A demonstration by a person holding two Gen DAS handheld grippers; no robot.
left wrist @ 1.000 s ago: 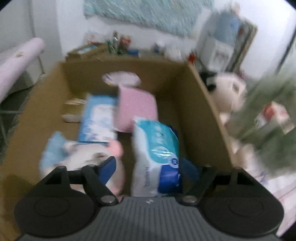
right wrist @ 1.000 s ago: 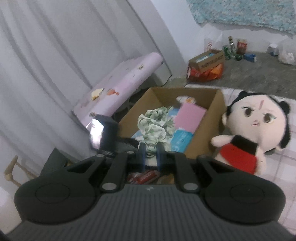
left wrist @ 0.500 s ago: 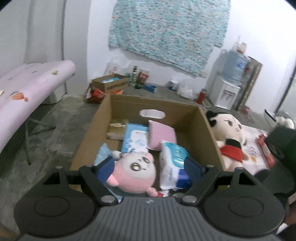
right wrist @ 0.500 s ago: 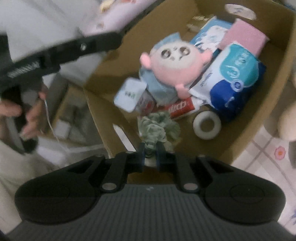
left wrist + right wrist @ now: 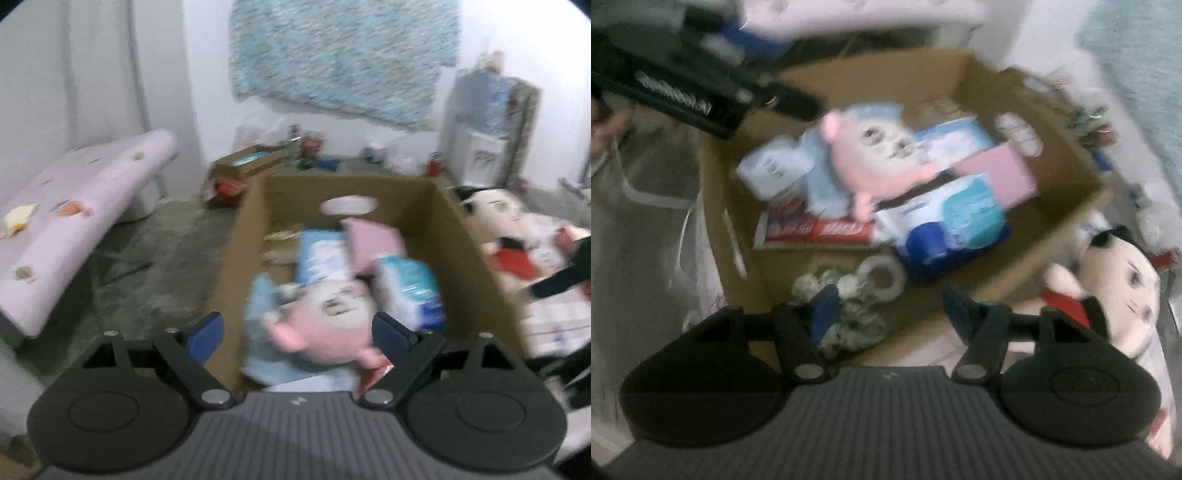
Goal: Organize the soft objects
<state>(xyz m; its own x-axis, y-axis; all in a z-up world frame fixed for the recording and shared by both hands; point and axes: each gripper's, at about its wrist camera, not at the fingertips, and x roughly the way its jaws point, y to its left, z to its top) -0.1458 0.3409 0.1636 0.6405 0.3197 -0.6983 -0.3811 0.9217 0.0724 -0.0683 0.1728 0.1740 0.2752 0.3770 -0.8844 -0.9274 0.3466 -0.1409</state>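
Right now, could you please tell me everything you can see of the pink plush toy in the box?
The pink plush toy is round and soft, with a white face, dark eyes and small pink limbs. It lies face up inside the cardboard box, resting on a light blue cloth beside the wipes pack. Neither tool touches it.

Left gripper [image 5: 297, 334] jaws wide, just been opening, nothing between; pink plush [image 5: 325, 325] in cardboard box [image 5: 476, 258] w/ tissue packs [image 5: 410, 291]; doll [image 5: 498, 229] beside box.
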